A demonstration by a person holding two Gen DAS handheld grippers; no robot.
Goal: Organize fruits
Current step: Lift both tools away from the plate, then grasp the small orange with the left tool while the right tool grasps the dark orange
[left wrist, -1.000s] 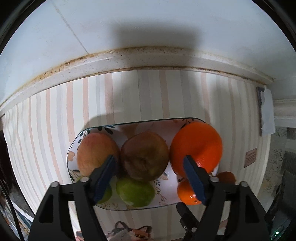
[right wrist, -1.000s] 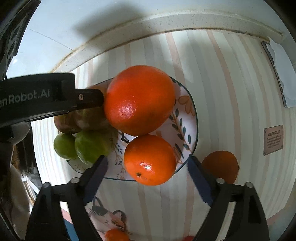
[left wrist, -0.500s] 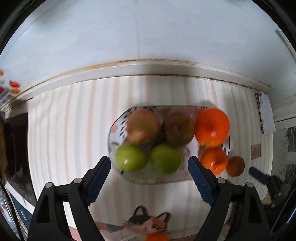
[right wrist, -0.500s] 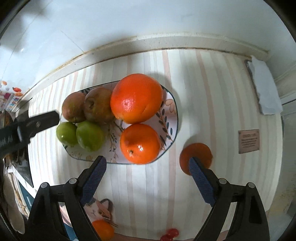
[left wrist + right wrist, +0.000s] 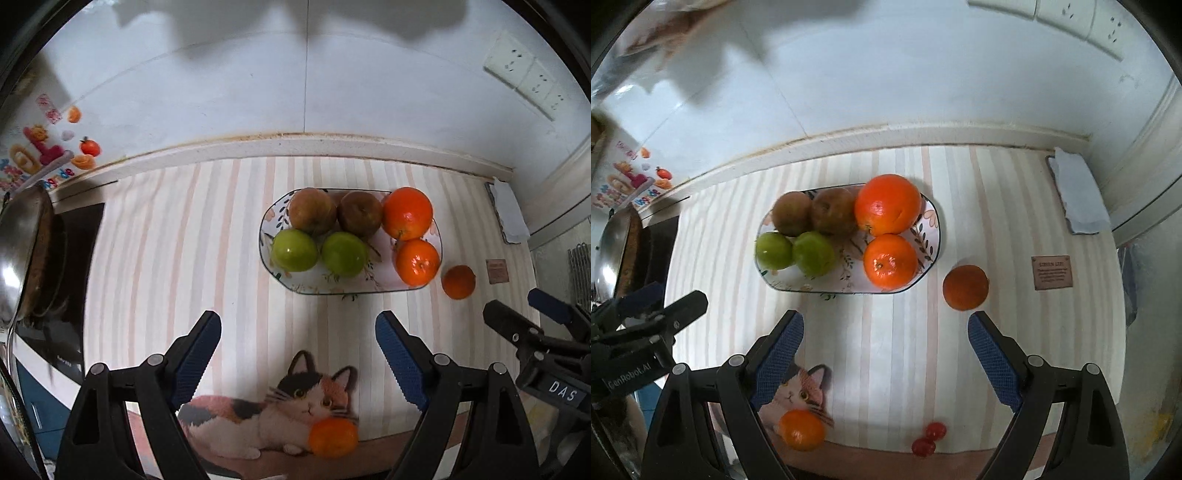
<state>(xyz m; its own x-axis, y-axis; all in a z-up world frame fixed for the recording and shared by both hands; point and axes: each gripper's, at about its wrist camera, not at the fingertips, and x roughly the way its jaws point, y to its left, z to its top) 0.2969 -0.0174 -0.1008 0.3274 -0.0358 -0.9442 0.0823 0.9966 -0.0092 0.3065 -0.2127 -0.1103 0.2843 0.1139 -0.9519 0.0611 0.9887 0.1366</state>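
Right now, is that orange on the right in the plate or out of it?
Out. The orange lies on the striped mat, just past the plate rim, apart from it; two oranges and four other fruits sit in the plate.

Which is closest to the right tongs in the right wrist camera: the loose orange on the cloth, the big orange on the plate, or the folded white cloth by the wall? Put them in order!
1. The loose orange, on the striped cloth just ahead of the right tongs, toward their right finger.
2. The big orange, at the back of the plate.
3. The folded white cloth, far right by the wall.
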